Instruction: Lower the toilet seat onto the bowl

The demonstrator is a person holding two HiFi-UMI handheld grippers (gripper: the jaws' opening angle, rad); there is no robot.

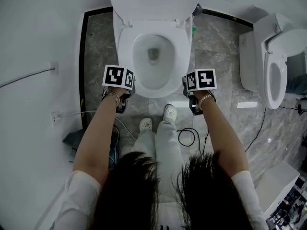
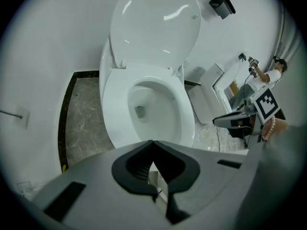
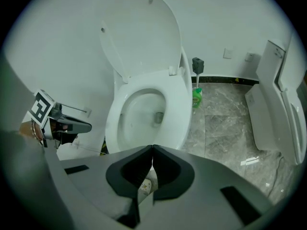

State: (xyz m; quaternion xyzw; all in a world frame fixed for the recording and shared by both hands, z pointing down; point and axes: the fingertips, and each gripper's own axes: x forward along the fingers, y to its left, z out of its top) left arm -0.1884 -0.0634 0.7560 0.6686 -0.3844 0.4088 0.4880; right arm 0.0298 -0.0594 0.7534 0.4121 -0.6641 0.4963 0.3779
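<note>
My left gripper [image 2: 153,141] is clenched, its jaws tip to tip with nothing between them. My right gripper [image 3: 153,146] is clenched and empty too. In the head view they flank the bowl's [image 1: 153,71] front edge. The toilet seat [image 1: 125,56] lies flat on the bowl at centre frame, with the lid [image 1: 153,1] upright behind.

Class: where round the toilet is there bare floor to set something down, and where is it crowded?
Bare: the marble strip between the black border and the bowl, and the wider patch between the bowl and the second toilet. Crowded: in front of the bowl, with shoes and cable; a green bottle stands at its back right.
</note>
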